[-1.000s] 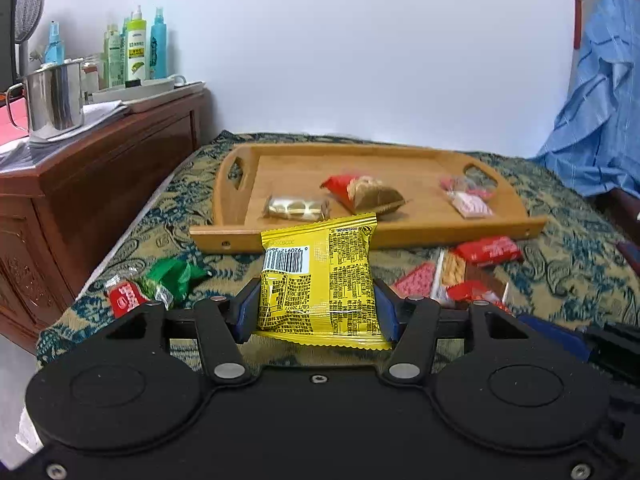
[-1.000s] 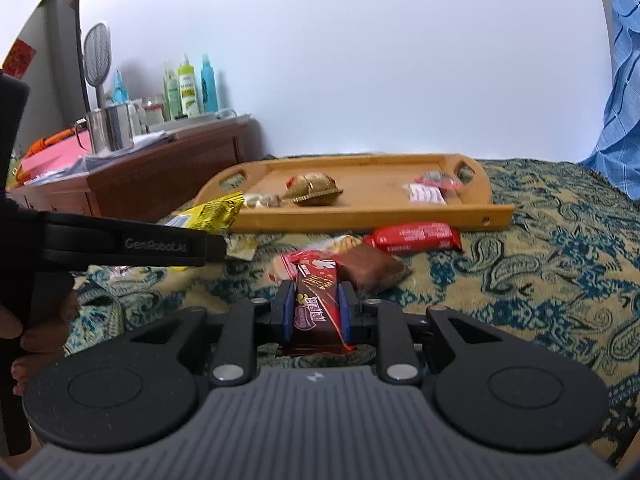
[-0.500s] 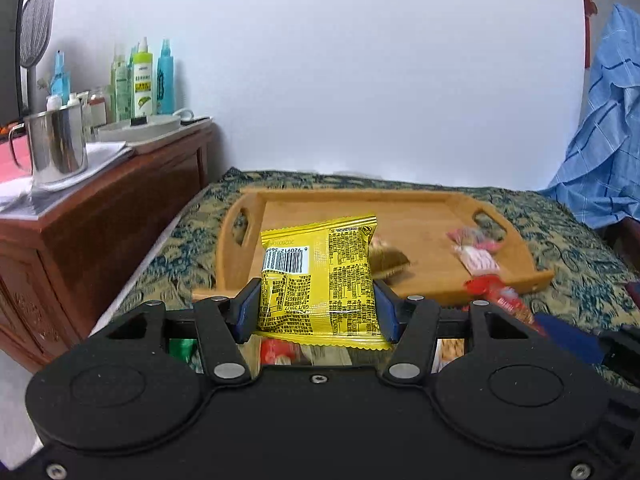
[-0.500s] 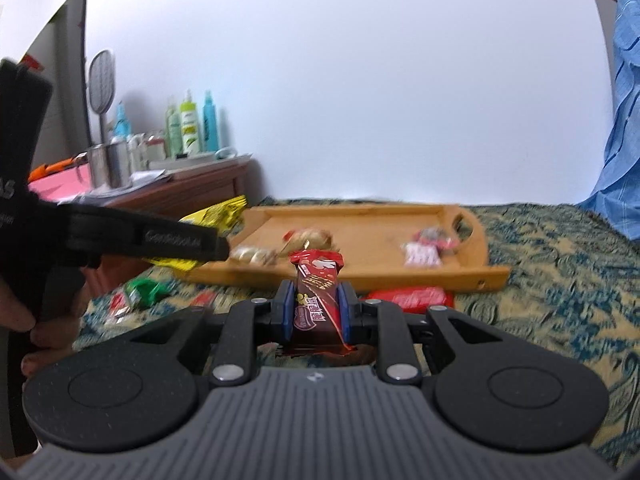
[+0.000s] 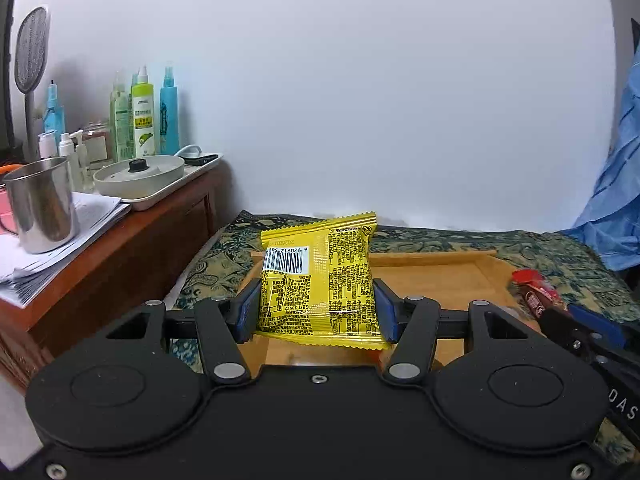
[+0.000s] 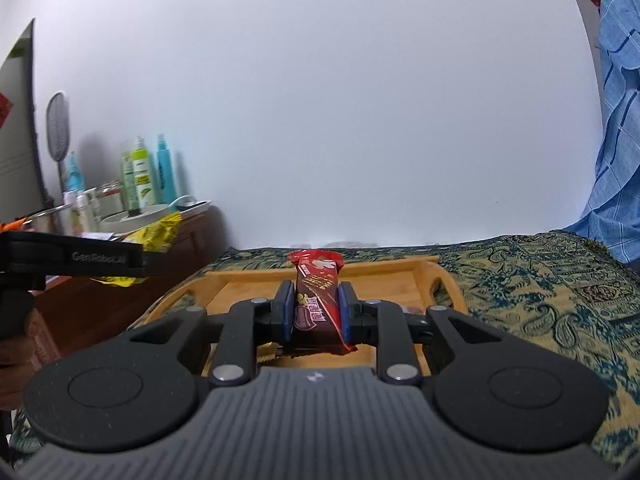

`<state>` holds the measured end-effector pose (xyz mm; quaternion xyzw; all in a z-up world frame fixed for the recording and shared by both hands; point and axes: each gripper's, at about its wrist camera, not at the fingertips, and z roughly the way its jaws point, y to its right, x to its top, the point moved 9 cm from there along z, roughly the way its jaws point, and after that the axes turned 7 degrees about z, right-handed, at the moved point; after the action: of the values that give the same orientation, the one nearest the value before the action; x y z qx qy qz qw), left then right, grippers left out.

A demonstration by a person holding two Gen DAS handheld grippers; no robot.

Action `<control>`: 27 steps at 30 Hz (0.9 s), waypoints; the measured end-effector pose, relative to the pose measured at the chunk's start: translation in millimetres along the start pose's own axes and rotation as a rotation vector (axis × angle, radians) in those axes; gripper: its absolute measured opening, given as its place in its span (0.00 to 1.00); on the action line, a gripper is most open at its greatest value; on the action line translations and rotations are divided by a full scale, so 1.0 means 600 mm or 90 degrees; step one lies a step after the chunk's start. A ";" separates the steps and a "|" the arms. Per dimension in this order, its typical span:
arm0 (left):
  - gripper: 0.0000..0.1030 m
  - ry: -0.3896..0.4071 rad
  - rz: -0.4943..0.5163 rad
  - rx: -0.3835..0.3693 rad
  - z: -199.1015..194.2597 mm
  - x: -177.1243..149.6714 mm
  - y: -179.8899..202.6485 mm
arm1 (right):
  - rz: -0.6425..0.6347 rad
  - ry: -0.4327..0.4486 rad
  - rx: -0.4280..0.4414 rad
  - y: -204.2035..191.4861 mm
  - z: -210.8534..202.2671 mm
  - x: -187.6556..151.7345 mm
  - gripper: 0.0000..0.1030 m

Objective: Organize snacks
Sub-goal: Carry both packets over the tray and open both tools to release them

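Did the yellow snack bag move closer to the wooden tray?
Yes. The yellow snack bag, clamped in the left hand-held gripper, went forward and now hangs over the wooden tray.

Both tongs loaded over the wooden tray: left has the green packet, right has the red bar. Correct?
Not quite. The left tongs hold a yellow packet, not a green one; the left wrist view shows it pinched between the blue pads. The rest stands: the right tongs grip the red bar, and both are over the wooden tray.

steel mug (image 5: 40, 204) on papers (image 5: 60, 240) | spray bottles (image 5: 143, 120) | blue cloth (image 5: 616, 200)
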<state>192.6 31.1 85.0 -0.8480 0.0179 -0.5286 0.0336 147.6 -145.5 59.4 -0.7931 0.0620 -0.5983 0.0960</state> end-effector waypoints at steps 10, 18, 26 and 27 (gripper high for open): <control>0.53 -0.069 0.009 0.016 0.132 -0.025 -0.002 | -0.004 -0.074 -0.018 0.021 0.123 -0.018 0.25; 0.53 -0.110 0.004 0.025 0.187 -0.052 -0.004 | 0.023 -0.137 -0.037 0.045 0.169 -0.063 0.25; 0.53 -0.131 0.020 0.025 0.200 -0.069 0.011 | 0.032 -0.143 -0.044 0.053 0.173 -0.067 0.25; 0.53 -0.132 0.022 0.025 0.201 -0.071 0.012 | 0.033 -0.144 -0.044 0.053 0.173 -0.069 0.25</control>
<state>281.9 31.3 -6.7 -0.8971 0.0186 -0.4373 0.0611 236.4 -159.9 -14.0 -0.8565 0.0920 -0.4998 0.0904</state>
